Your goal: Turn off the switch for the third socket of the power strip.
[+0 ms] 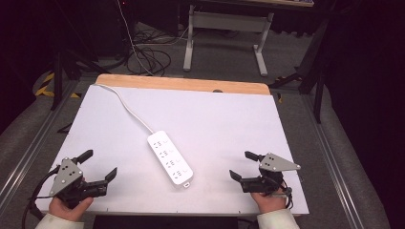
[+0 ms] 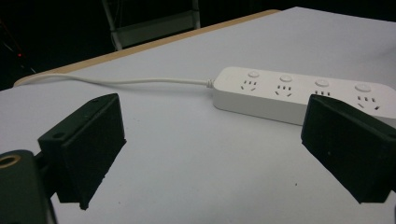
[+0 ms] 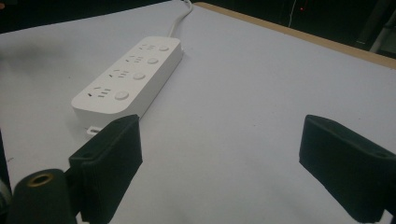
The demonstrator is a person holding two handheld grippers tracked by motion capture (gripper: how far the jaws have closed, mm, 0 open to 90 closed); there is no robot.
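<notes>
Power strip, white, four outlets each with a round button, lying flat near the middle of the white table, its long axis running diagonally from upper left to lower right in the high view. Its white cord leaves the far end and curves away to the table's far left corner, where a strip of bare wood edge shows.

Left gripper, held in a hand at the near left corner: jaws spread wide with nothing between them. The strip lies ahead and to its right, well apart; in the left gripper view the strip sits beyond the right-hand jaw, partly hidden behind it.

Right gripper, held in the other hand at the near right edge: jaws likewise wide apart and empty. The strip lies to its left, near but not touching; in the right gripper view its closest end sits just beyond the left-hand jaw.

Dark floor, cables and a grey desk frame lie behind the table.
</notes>
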